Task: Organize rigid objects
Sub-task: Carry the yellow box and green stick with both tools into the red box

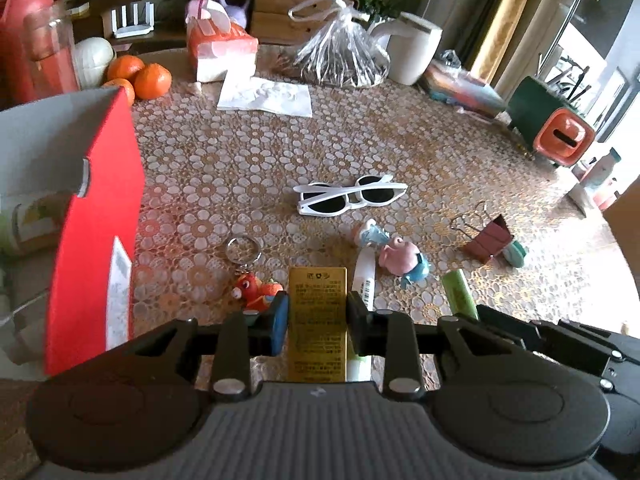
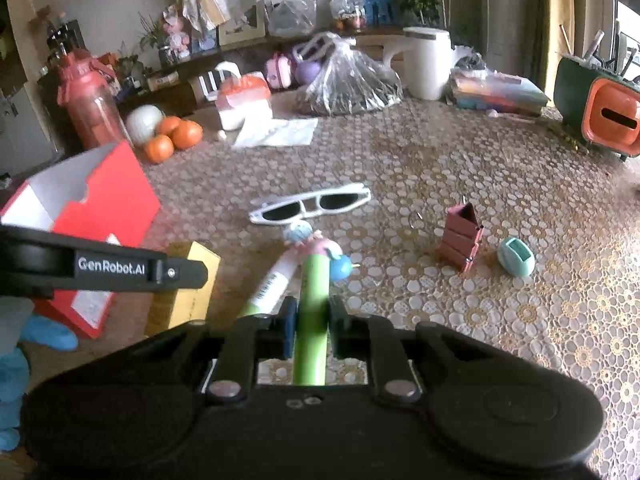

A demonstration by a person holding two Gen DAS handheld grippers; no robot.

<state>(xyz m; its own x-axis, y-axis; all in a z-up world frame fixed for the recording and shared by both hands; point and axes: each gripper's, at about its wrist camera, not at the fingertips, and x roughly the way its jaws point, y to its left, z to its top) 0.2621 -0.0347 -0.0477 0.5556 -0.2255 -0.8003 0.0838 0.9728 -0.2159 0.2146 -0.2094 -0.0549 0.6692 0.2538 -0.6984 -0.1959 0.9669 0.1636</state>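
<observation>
My left gripper (image 1: pixel 317 314) is shut on a flat gold box (image 1: pixel 317 320), held just above the table. In the right wrist view the gold box (image 2: pixel 188 288) shows behind the left gripper's arm. My right gripper (image 2: pixel 312 320) is shut on a green tube (image 2: pixel 314 312); it also shows in the left wrist view (image 1: pixel 460 292). An open red box (image 1: pixel 96 224) stands at the left, also seen in the right wrist view (image 2: pixel 104 208). On the table lie white sunglasses (image 1: pixel 350 198), a white tube (image 1: pixel 366 276), a pink and blue toy (image 1: pixel 402 260), an orange keychain toy (image 1: pixel 256 288), a pink binder clip (image 1: pixel 488 240) and a teal sharpener (image 2: pixel 516 256).
At the back stand oranges (image 1: pixel 150 80), a tissue pack (image 1: pixel 224 52), a clear plastic bag (image 1: pixel 344 56), a white jug (image 1: pixel 412 48), a red bottle (image 1: pixel 28 32) and a green and orange holder (image 1: pixel 552 128). The lace-patterned tablecloth (image 1: pixel 240 160) covers the table.
</observation>
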